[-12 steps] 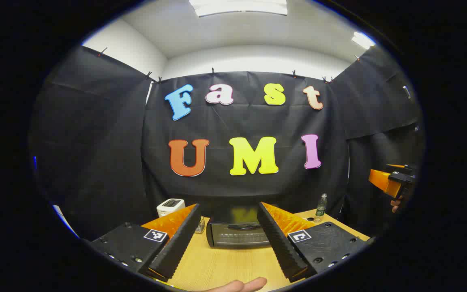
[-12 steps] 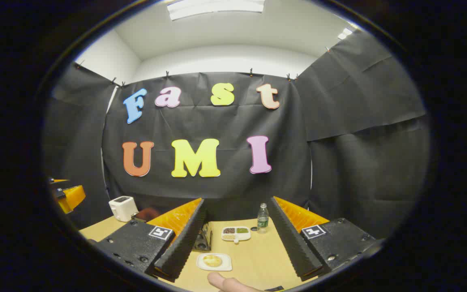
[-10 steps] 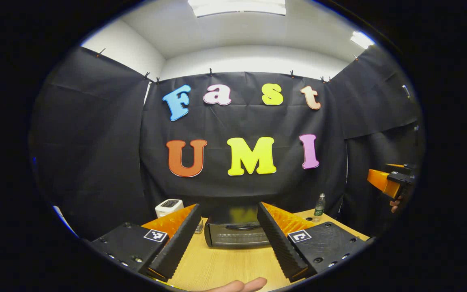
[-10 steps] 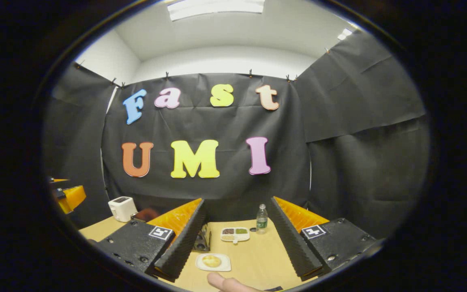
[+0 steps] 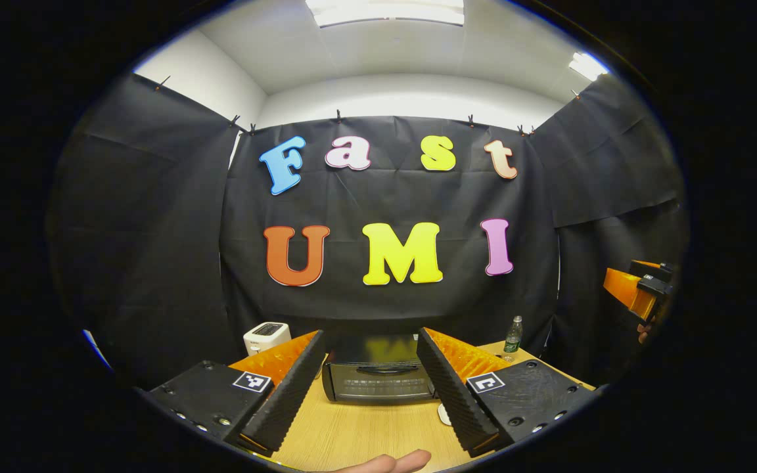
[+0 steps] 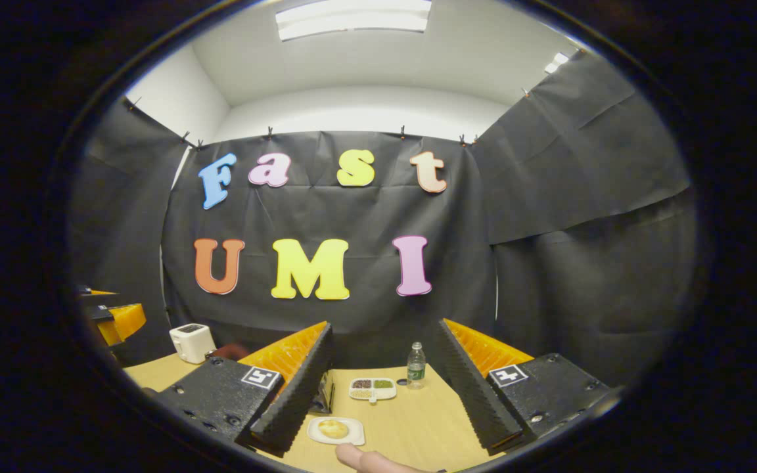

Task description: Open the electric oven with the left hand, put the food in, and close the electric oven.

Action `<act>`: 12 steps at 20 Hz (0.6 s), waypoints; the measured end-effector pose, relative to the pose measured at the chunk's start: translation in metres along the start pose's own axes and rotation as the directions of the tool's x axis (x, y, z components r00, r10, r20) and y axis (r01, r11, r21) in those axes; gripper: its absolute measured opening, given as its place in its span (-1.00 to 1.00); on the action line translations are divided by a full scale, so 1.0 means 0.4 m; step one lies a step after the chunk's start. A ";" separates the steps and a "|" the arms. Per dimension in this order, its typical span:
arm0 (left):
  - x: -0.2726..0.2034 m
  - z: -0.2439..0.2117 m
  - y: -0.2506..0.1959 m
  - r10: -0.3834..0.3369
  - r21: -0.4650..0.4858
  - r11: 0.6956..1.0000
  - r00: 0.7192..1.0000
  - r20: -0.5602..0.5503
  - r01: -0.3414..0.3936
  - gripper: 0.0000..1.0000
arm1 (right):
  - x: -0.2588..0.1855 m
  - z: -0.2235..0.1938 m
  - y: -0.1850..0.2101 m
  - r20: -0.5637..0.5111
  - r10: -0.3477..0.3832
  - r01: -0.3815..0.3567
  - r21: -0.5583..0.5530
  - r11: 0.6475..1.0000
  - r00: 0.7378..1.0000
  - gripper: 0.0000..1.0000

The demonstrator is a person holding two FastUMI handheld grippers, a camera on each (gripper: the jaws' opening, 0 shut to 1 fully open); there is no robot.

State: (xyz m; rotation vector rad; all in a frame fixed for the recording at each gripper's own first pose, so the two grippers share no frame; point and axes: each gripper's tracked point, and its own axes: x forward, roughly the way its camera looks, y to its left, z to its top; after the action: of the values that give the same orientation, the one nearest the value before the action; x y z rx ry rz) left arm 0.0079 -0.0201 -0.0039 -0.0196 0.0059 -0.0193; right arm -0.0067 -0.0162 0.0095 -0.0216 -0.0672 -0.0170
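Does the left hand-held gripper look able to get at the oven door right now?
Probably yes: the left hand-held gripper is open and faces the closed electric oven, with only bare table between.

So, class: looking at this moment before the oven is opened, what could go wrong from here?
1. The oven door is shut; its handle looks thin, so the open left gripper might slip off it.
2. The food sits on a small plate near the table edge; the open right gripper could nudge it off.
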 end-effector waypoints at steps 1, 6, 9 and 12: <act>0.007 -0.002 0.000 0.003 -0.005 1.000 1.000 -0.004 -0.003 0.85 | 0.004 -0.007 0.004 -0.005 0.008 -0.008 0.002 1.000 1.000 0.89; 0.115 -0.047 -0.021 -0.021 -0.010 1.000 0.999 -0.048 0.020 0.85 | 0.040 -0.021 -0.006 -0.014 0.022 -0.022 0.012 1.000 1.000 1.00; 0.207 -0.091 -0.031 -0.043 -0.011 0.999 0.995 -0.089 0.042 0.85 | 0.064 -0.032 -0.018 -0.017 0.017 -0.017 0.019 1.000 1.000 1.00; 0.296 -0.150 -0.047 -0.058 -0.007 0.998 0.988 -0.144 0.058 0.85 | 0.088 -0.034 -0.036 -0.016 0.008 -0.007 0.014 1.000 1.000 1.00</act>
State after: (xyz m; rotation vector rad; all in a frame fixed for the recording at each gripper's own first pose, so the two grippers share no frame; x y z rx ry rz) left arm 0.1254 -0.0423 -0.0641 -0.0212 0.1500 -0.0786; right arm 0.0289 -0.0316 -0.0013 -0.0082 -0.0510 -0.0091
